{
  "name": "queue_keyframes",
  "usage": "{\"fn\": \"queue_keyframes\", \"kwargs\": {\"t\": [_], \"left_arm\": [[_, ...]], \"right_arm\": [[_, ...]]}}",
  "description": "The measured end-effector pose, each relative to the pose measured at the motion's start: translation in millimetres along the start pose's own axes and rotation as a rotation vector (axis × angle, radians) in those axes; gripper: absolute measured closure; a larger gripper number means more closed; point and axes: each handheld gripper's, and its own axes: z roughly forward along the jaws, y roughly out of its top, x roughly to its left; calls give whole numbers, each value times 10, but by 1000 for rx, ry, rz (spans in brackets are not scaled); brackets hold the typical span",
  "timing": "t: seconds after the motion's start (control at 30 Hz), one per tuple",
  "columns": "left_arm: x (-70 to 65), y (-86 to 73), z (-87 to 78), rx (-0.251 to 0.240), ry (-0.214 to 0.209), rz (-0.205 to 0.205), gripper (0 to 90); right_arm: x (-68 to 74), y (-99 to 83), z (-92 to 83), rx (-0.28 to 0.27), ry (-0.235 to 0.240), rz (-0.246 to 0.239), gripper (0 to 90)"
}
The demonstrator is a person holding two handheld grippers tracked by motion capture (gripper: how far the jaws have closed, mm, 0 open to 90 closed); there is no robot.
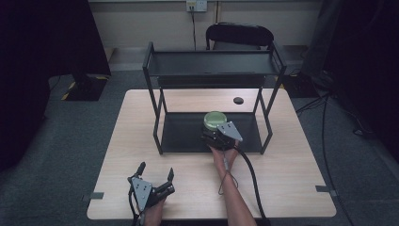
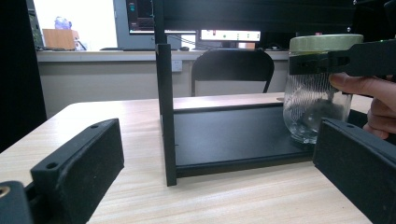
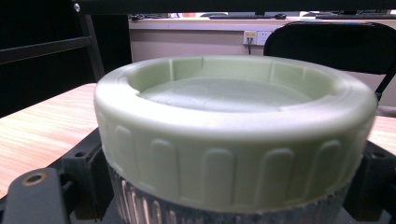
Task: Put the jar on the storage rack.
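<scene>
- Right now the right gripper (image 1: 217, 133) is clamping the glass jar (image 2: 314, 107) just under its green lid (image 3: 233, 126), with one black jaw sitting on either side of the neck; judging by that hold, the ridged lid is being kept from slipping while the jar is being handled.
- The jar is standing upright on the bottom tray of the black shelf rack (image 1: 162, 136), toward the tray's near right part.
- The left gripper (image 1: 157, 181) is resting on the wooden table (image 1: 291, 160) at the near left, well apart from the jar, its jaws spread wide and holding nothing, probably waiting its turn.
</scene>
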Motion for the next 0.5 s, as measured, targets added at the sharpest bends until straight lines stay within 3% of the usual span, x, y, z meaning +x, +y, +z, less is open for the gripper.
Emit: {"fn": "queue_keyframes", "kwargs": {"t": [0.3,0.5], "left_arm": [[0,0,-1,0,0,0,14],[0,0,0,0,0,0,13]], "right_arm": [[25,-30,-38,-7,1,-28,109],[22,-32,-39,-4,3,-17,108]]}}
